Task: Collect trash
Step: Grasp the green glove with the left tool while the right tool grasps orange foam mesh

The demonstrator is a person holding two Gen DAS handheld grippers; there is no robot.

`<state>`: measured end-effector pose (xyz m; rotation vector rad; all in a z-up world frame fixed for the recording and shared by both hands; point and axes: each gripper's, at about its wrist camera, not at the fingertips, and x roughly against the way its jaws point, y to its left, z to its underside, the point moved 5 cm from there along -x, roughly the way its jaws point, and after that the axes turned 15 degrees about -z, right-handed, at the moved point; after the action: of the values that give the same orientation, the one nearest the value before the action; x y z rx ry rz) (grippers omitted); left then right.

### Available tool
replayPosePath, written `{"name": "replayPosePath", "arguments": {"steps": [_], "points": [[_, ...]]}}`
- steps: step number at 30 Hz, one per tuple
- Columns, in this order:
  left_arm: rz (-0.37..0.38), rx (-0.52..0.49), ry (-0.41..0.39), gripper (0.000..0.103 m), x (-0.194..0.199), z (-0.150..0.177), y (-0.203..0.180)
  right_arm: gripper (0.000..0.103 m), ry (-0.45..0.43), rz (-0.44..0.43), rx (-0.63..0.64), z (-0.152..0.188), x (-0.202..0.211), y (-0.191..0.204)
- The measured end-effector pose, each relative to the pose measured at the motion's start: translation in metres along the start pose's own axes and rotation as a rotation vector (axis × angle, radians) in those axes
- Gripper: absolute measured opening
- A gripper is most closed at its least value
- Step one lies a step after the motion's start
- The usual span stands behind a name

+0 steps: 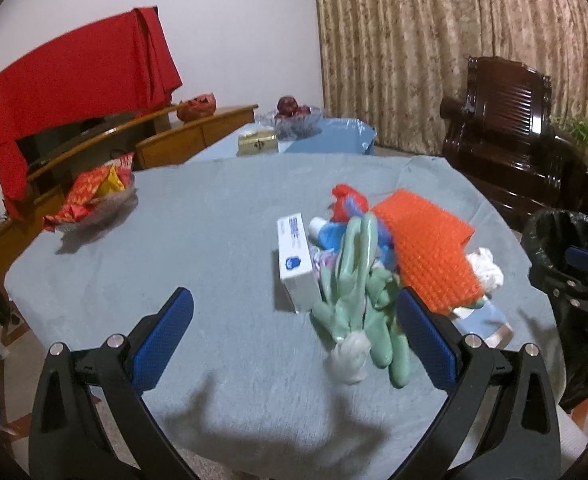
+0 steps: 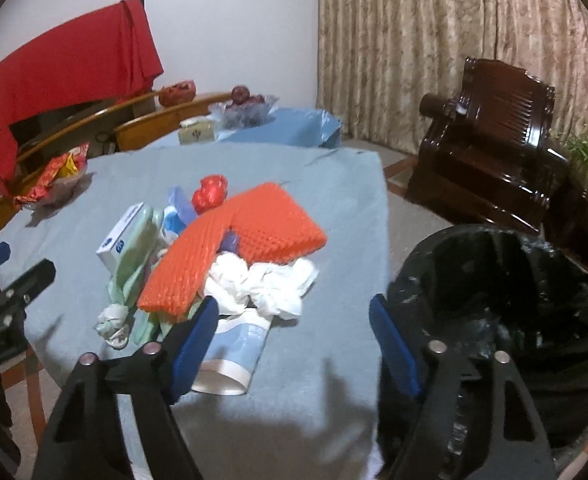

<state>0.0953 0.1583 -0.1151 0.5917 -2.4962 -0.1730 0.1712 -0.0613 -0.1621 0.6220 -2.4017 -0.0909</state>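
Observation:
A pile of trash lies on the grey-blue tablecloth (image 1: 197, 240): a white box (image 1: 294, 264), pale green gloves (image 1: 358, 292), an orange foam net (image 1: 430, 248), crumpled white tissue (image 2: 261, 284), a red bag scrap (image 2: 209, 192) and a blue-white paper cup (image 2: 233, 356). My left gripper (image 1: 294, 320) is open and empty, hovering above the table just before the gloves. My right gripper (image 2: 294, 316) is open and empty, above the table edge beside the cup and tissue. A bin lined with a black bag (image 2: 506, 300) stands right of the table.
A bowl of red and yellow snack packets (image 1: 93, 196) sits at the table's far left. Behind is a lower table with a fruit bowl (image 1: 294, 118) and a tissue box (image 1: 257, 141). A dark wooden armchair (image 2: 494, 152) stands right, a wooden cabinet with red cloth (image 1: 73, 88) left.

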Motion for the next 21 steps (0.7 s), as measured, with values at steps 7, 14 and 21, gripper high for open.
{"name": "replayPosePath", "arguments": {"steps": [7, 14, 21], "points": [[-0.008, 0.031, 0.009, 0.098, -0.013, -0.003, 0.01, 0.069, 0.0, -0.065, 0.043, -0.02, -0.026, 0.026], [-0.016, 0.035, 0.019, 0.097, -0.021, -0.005, 0.016, 0.064, 0.075, -0.098, 0.085, -0.019, -0.061, 0.048], [-0.006, 0.037, 0.035, 0.089, -0.028, -0.005, 0.018, 0.02, 0.137, -0.197, 0.072, -0.012, -0.075, 0.055]]}}
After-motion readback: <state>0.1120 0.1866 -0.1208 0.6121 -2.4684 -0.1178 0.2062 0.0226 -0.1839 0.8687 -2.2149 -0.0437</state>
